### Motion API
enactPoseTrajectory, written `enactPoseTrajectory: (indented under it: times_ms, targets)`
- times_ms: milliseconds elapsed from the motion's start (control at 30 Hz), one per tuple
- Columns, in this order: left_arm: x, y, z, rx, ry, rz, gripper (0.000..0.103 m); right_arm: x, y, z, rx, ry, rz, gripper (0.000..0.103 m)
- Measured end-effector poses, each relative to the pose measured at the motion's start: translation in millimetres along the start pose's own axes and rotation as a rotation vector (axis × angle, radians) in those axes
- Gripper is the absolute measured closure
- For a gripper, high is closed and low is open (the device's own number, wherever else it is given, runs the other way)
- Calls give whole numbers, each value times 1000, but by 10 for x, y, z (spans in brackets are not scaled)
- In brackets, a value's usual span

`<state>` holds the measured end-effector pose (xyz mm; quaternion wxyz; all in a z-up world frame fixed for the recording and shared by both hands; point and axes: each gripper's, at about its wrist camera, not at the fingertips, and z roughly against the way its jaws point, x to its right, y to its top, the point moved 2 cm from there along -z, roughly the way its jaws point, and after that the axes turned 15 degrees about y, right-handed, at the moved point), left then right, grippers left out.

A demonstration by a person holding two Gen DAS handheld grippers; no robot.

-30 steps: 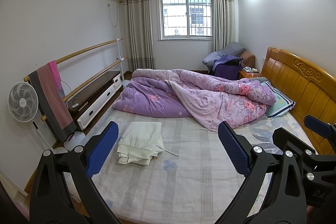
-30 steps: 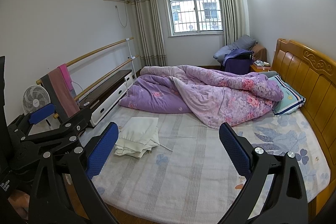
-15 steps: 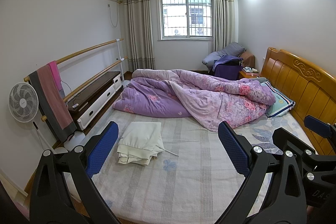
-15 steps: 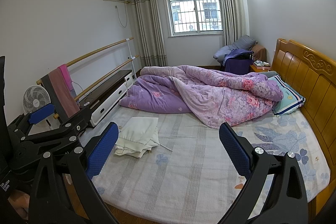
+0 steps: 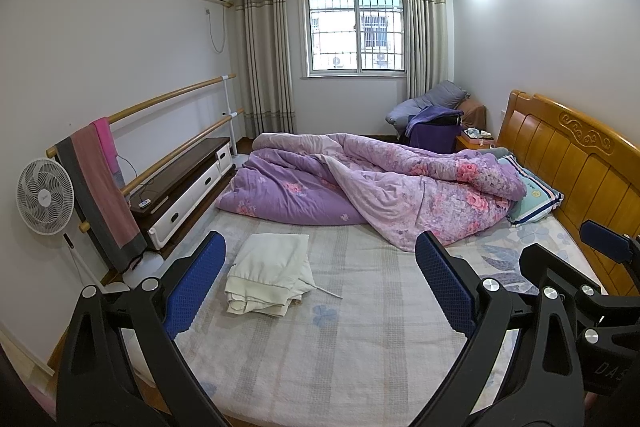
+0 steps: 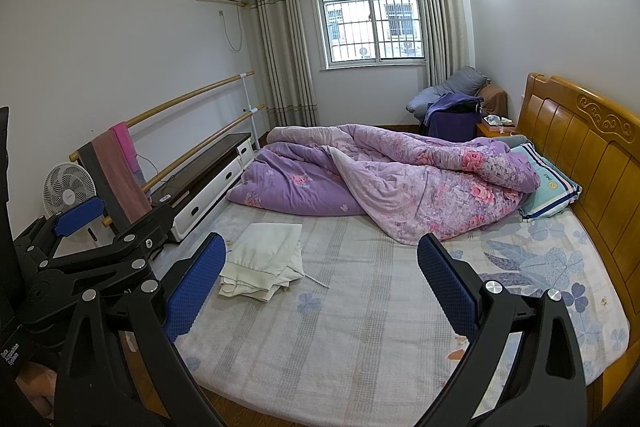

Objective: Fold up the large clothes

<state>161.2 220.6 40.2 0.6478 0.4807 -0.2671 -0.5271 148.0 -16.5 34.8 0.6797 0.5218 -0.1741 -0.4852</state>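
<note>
- A fan (image 5: 45,195) stood at the far left by the wall, with a towel (image 5: 102,187) draped over the wooden rails just beside it.
- The left gripper (image 5: 320,283) hung above the foot of the bed (image 5: 360,347), its jaws spread wide and pinching nothing.
- The cream garment (image 5: 269,273) lay on the left part of the bed, well apart from both grippers; it looked folded into a compact stack with neat edges, and a thin drawstring trailed out to its right.
- By that look, the folding seemed finished or nearly so; at most a last tidy of the loose string or a move to a pile appeared left.
- A purple quilt (image 5: 380,187) lay bunched across the far half of the bed, not touching the garment.
- The right gripper (image 6: 322,281) hovered over the same near edge, jaws likewise spread and empty.
- A pillow (image 6: 550,189) rested against the headboard (image 6: 580,147) at the far right.
</note>
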Motion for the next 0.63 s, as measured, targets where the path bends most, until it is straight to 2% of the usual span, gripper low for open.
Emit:
enactPoseTrajectory:
  times_ms: [467, 633]
  targets:
    - [-103, -57, -29, 14, 25, -23, 7, -45, -52, -84, -14, -11, -27, 10]
    - [-68, -129, -133, -7, 22, -67, 7, 52, -155, -157, -43, 1, -86, 10]
